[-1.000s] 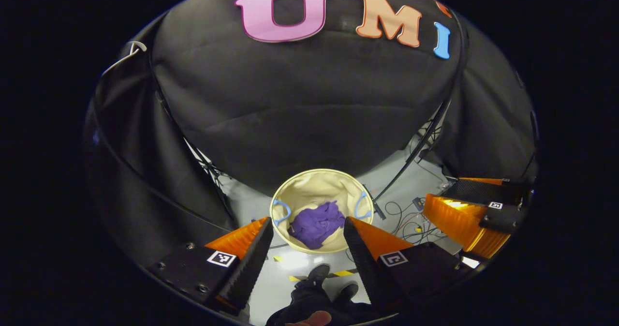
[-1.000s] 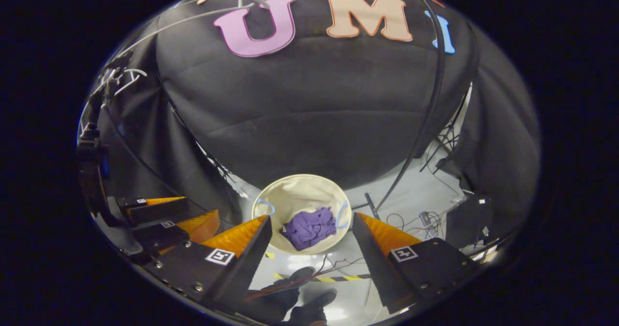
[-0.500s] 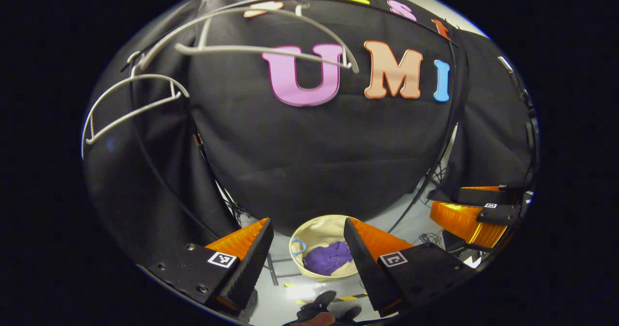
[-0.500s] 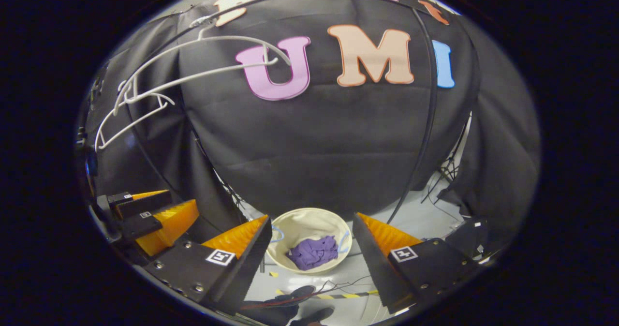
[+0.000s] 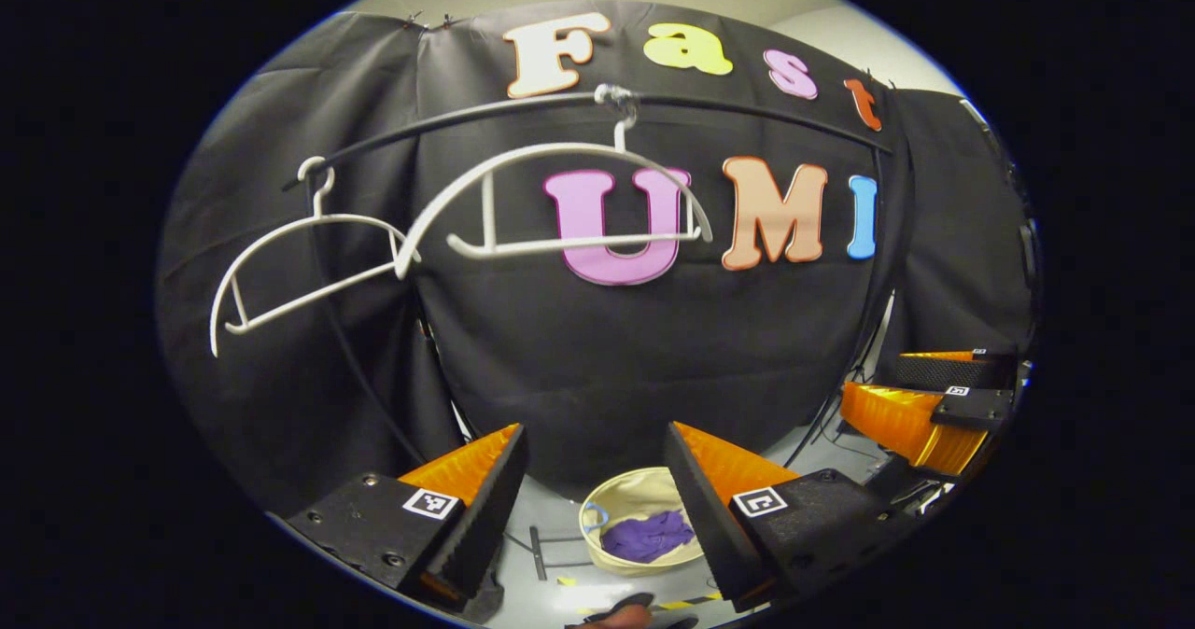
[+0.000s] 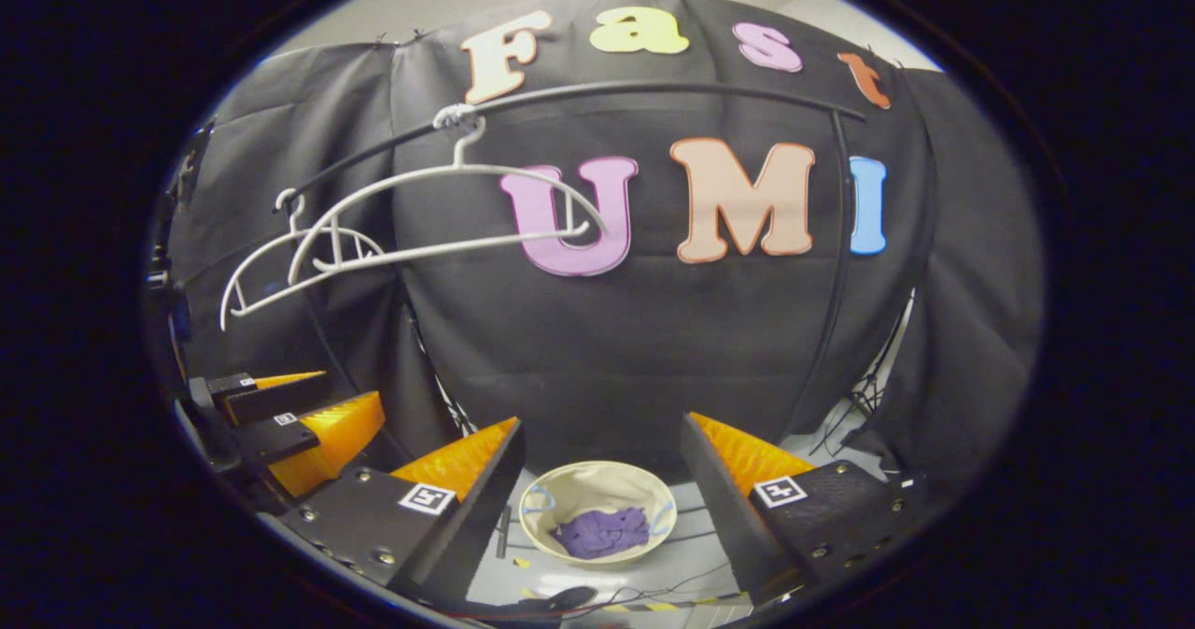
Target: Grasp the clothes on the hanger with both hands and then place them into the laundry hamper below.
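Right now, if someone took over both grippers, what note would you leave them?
Left gripper: open, holding nothing.
Right gripper: open, holding nothing.
The purple garment lies bunched inside the hamper on the floor, between and below both grippers.
Two white hangers hang bare on the rail.
Done: garment is in the hamper.
Left: apparently nothing; no clothes on either hanger.

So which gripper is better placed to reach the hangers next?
Left, marginally: the near hanger hangs straight ahead of the open left gripper, but off to the side of the open right gripper. Both hangers are bare, though; the purple garment lies in the hamper.
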Tool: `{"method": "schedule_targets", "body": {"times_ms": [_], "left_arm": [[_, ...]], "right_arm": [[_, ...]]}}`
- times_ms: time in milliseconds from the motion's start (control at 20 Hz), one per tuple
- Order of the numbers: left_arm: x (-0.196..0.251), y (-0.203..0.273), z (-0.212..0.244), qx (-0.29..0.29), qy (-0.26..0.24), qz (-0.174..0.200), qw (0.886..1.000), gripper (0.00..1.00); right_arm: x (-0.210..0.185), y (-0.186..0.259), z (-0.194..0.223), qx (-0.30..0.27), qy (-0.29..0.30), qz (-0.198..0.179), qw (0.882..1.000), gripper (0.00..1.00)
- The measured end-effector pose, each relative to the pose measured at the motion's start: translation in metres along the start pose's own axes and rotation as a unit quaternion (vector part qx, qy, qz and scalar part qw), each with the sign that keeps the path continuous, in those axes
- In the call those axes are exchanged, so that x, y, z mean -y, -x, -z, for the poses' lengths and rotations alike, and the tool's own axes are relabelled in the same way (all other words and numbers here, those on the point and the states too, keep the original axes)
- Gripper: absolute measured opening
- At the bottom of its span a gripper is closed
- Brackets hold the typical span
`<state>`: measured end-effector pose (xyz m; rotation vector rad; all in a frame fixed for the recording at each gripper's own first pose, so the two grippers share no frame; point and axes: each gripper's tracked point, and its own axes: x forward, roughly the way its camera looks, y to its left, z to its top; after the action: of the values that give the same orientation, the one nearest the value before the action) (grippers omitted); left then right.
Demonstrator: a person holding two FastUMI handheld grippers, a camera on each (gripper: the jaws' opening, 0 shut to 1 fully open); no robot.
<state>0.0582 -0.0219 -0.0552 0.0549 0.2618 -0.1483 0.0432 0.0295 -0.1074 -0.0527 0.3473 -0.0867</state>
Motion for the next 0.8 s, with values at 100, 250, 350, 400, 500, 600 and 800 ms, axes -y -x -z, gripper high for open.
{"method": "schedule_targets", "body": {"times_ms": [100,250,350,400,500,600,800], "left_arm": [[-0.005,0.007,-0.023,0.027,0.001,-0.001,1.000,0.89],[-0.014,0.020,-0.052,0.062,0.010,-0.005,0.998,0.89],[-0.017,0.027,-0.070,0.083,0.017,-0.007,0.996,0.89],[-0.019,0.032,-0.076,0.091,0.017,-0.009,0.996,0.91],[-0.026,0.040,-0.090,0.109,0.015,-0.018,0.994,0.89],[-0.031,0.050,-0.100,0.120,0.017,-0.027,0.992,0.88],[-0.042,0.081,-0.110,0.143,0.022,-0.045,0.988,0.89]], "right_arm": [[0.000,0.005,-0.018,0.024,0.017,0.007,1.000,1.00],[-0.005,0.010,-0.044,0.060,0.019,0.006,0.998,1.00],[-0.006,0.017,-0.059,0.081,0.015,0.002,0.997,0.96],[-0.005,0.023,-0.068,0.098,0.018,0.004,0.995,0.96],[0.010,0.036,-0.087,0.138,0.032,0.023,0.990,0.95],[0.012,0.046,-0.098,0.157,0.031,0.022,0.987,0.95],[0.019,0.066,-0.092,0.157,0.022,0.014,0.987,0.99]]}}
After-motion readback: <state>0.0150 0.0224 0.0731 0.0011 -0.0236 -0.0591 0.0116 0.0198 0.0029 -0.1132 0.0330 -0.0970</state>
